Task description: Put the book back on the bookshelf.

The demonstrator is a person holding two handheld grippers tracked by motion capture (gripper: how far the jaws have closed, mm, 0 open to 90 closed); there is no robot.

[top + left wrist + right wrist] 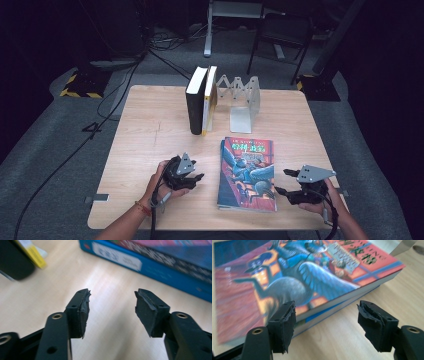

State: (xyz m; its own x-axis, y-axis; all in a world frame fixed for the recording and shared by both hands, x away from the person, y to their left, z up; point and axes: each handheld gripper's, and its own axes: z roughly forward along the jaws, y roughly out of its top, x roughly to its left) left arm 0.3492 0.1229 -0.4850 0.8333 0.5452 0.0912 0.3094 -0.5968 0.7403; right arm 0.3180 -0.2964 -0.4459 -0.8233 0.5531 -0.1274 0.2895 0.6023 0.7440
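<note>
- Subject: thick paperback book with a red and blue illustrated cover [247, 172], lying flat, cover up, on the light wooden worktop [145, 140]. It sits nearer the person than the folding metal bookend rack [242, 100] and the two upright books (one black, one yellow-spined) [201, 100] leaning at the rack's left end.
- Left gripper [192, 176]: just beside the book's spine edge, not touching. Jaws spread, nothing between them.
- Right gripper [285, 182]: just beside the book's page edge, not touching. Jaws spread, empty.
- Left gripper view: the blue spine [150, 265] runs across ahead of the jaws, beyond the tips; bare worktop lies between the pads.
- Right gripper view: the near corner of the book [312, 285] lies ahead and toward one jaw; the other jaw stands over bare wood.
- Judgement, step in hand: approach for a two-sided pick-up, likely to stand the book in the rack.
- Judgement, doing it well: bring both grippers in low and level, and take the full thickness of each long edge between the pads. Catching only the cover would let the pages sag open. Close both together so the book does not slide sideways.
</note>
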